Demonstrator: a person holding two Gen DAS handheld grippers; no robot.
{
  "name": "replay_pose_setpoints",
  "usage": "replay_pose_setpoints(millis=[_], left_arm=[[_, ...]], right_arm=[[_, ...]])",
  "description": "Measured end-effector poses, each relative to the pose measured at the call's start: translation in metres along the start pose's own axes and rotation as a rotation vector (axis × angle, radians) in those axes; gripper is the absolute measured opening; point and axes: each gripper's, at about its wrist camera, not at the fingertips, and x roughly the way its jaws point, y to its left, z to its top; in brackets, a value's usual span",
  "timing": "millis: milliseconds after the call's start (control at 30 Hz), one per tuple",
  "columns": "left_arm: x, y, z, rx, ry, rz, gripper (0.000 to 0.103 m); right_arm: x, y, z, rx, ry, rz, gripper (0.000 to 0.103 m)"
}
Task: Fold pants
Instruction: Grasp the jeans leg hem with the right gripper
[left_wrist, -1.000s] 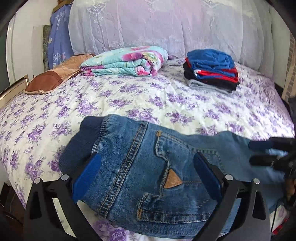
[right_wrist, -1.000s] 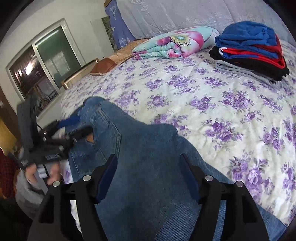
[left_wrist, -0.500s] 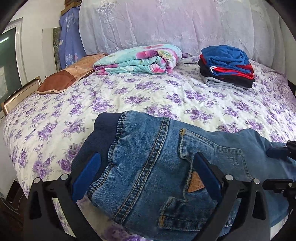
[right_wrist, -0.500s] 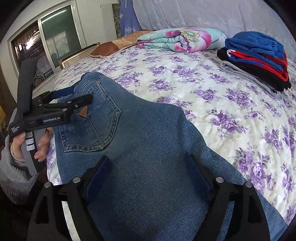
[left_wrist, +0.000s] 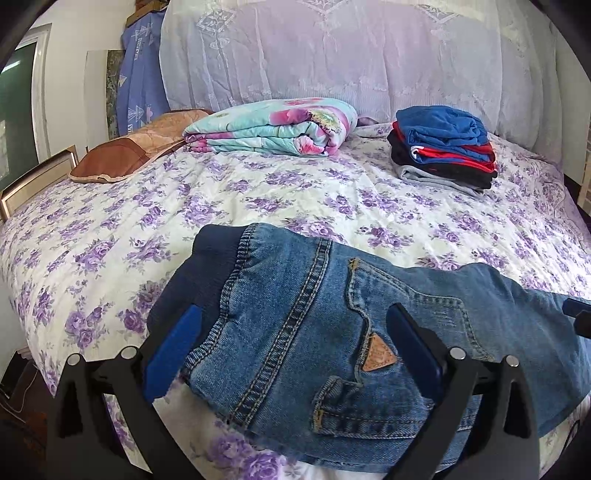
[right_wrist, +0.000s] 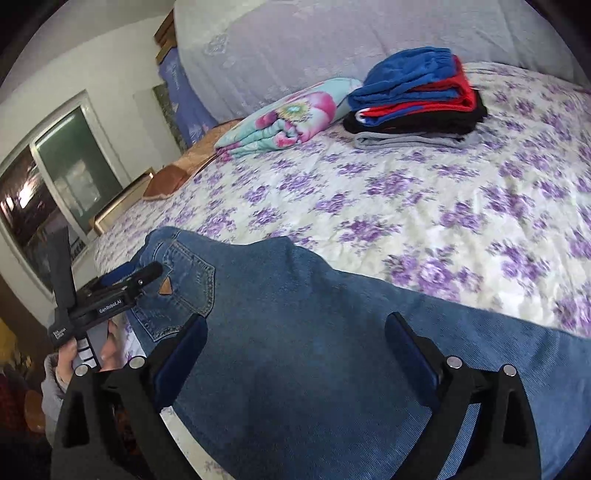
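Observation:
Blue jeans (left_wrist: 295, 325) lie flat on the flowered bedspread (left_wrist: 258, 206) near the bed's front edge, back side up. The dark waistband is at the left and a tan triangle patch (left_wrist: 378, 356) marks the pocket. My left gripper (left_wrist: 295, 339) hovers open over the seat of the jeans, its blue pads wide apart and pressing nothing. In the right wrist view the legs (right_wrist: 332, 332) run right. My right gripper (right_wrist: 295, 343) is over them with its jaws opening, denim below and nothing pinched. The left gripper (right_wrist: 136, 273), held by a hand in a grey sleeve, shows near the pocket.
A folded floral blanket (left_wrist: 273, 129) and a stack of folded clothes (left_wrist: 443, 147) with blue on top lie at the back of the bed. A brown pillow (left_wrist: 122, 158) sits at the far left. A window (right_wrist: 62, 177) is beyond the bed's left side.
The right gripper's jaws have spread wider and it has slid right along the legs, rolling a little. In the left wrist view it has drawn off to the right edge. The jeans stay flat.

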Motion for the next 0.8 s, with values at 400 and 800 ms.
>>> replay_pose_setpoints(millis=[400, 800], left_arm=[[-0.013, -0.005, 0.002, -0.002, -0.014, -0.062, 0.098], [-0.044, -0.025, 0.007, 0.036, -0.067, -0.103, 0.098]], right_arm=[[-0.094, -0.082, -0.039, 0.355, -0.145, -0.029, 0.098], [-0.157, -0.112, -0.079, 0.459, -0.255, -0.069, 0.098]])
